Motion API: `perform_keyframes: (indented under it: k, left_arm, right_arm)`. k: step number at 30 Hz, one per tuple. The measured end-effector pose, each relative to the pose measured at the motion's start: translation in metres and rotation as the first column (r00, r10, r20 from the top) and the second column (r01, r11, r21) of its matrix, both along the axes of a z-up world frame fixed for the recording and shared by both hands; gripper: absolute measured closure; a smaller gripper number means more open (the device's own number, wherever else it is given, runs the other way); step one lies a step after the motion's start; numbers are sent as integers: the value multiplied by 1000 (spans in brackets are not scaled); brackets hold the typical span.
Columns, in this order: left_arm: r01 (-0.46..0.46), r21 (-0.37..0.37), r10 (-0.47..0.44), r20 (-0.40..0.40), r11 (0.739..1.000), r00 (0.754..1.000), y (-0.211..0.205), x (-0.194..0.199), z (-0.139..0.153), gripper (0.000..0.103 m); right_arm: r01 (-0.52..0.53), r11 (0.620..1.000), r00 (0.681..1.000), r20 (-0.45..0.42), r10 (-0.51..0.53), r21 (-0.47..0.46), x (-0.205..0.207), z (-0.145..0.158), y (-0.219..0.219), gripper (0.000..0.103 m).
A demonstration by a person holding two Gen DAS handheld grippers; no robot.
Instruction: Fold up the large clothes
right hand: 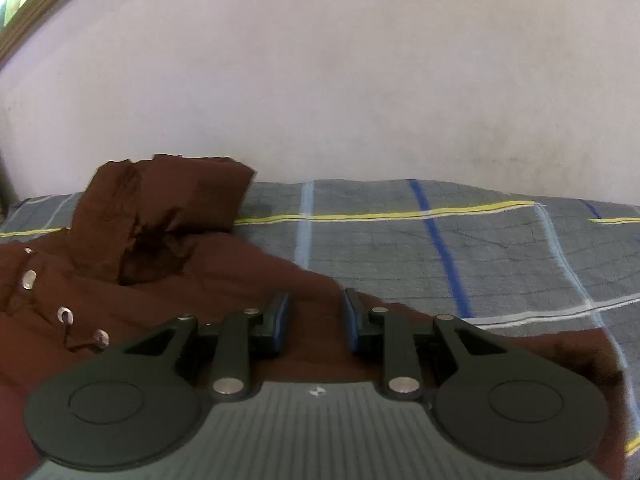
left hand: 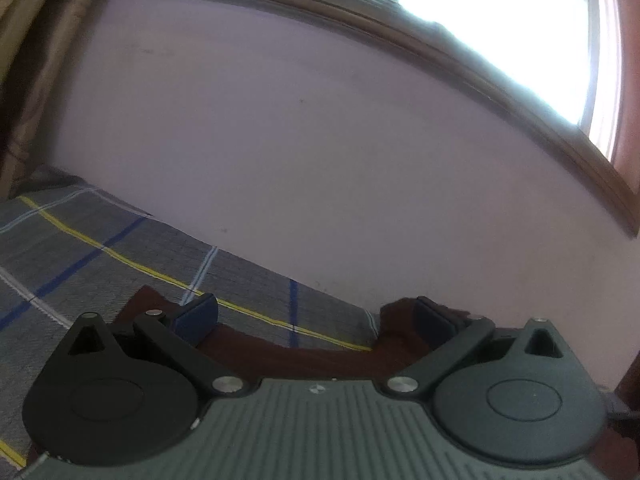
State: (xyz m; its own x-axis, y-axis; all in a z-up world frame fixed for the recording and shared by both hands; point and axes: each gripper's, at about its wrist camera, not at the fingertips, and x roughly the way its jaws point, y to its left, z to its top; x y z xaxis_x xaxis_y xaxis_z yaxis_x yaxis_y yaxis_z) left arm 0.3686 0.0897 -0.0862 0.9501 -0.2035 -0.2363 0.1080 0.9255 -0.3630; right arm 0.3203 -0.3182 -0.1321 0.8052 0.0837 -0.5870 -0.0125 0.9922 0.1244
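Right wrist: right gripper (right hand: 314, 320) has its fingers narrowly apart over the jacket (right hand: 168, 280), nothing pinched — likely lining up on a fold; left gripper (left hand: 316, 322) gapes over its hem on the bed (right hand: 460, 248).

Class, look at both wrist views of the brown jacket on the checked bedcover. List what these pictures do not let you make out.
- Left wrist view: most of the brown jacket is hidden behind the left claw.
- Right wrist view: the jacket's lower part is cut off by the frame edge and the right claw.
- Right wrist view: whether the claw pinches cloth is unclear.
- Left wrist view: the window is glared out.
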Motion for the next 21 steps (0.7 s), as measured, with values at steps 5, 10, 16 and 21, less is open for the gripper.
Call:
perform_keyframes:
  k: [5, 10, 16, 21]
  left_arm:
    - [-10, -19, 9, -6, 1000, 1000, 5, 2, -1, 1]
    - [-4, -37, 4, -8, 999, 1000, 7, 3, -2, 0]
    - [-11, -30, 10, -3, 999, 1000, 7, 2, -2, 0]
    - [-29, 16, 29, -3, 999, 1000, 1, -4, 4, 0]
  right_arm:
    - [29, 998, 1000, 10, -28, -54, -13, 2, -20, 77]
    - [134, 990, 991, 11, -134, -38, -30, -2, -68, 66]
    - [199, 973, 980, 24, -197, -116, -31, -4, -67, 54]
    - [229, 958, 973, 45, -225, -173, -32, -4, -61, 45]
